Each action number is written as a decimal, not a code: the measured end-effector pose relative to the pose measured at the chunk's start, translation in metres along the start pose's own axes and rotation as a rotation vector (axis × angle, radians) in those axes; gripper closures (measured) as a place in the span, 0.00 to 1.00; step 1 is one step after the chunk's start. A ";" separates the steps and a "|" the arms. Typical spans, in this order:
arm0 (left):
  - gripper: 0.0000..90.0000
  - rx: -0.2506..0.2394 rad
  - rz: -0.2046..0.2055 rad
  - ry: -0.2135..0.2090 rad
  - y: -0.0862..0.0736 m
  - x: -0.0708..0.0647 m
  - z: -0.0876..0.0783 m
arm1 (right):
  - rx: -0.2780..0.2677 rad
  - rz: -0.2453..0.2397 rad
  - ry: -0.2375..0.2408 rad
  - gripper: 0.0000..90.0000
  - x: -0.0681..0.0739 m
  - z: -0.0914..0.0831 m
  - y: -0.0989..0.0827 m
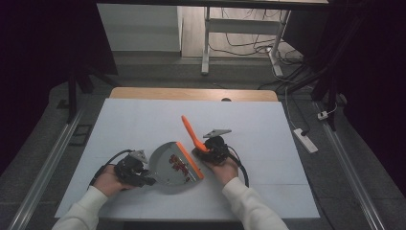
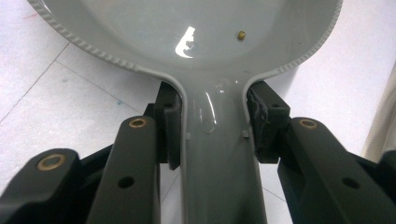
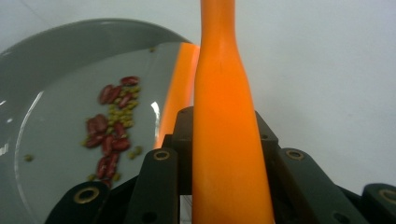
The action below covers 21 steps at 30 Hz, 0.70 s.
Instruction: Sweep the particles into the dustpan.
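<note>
Both grippers clamped, dustpan between them

Left gripper (image 1: pixel 143 176) pinches the grey dustpan (image 1: pixel 165 163) handle; right gripper (image 1: pixel 207 149) clamps the orange brush (image 1: pixel 191 133) handle, beans (image 1: pixel 178 164) inside.

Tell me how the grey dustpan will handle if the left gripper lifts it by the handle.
The dustpan looks like rigid moulded plastic, so it should lift stiffly and probably feel light. Its glossy handle may slip or twist between the left gripper jaws. The red beans and small yellow grains lie loose, so tilting would likely roll them toward the orange lip.
</note>
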<state>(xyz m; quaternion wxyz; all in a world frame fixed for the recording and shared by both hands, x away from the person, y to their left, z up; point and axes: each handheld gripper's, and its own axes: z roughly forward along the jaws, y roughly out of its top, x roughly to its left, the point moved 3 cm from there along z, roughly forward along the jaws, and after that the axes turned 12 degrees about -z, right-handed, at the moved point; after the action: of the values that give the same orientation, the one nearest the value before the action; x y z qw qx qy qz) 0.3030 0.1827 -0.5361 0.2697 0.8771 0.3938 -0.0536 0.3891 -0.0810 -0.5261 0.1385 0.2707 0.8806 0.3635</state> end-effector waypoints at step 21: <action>0.68 -0.014 0.003 0.007 0.000 0.000 0.000 | -0.196 0.068 0.050 0.78 0.001 -0.033 0.016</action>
<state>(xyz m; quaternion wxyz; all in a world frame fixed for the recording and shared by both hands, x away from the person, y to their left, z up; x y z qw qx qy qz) 0.3024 0.1826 -0.5360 0.2743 0.8761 0.3936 -0.0472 0.3792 -0.0897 -0.4918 0.1298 0.2766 0.8343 0.4589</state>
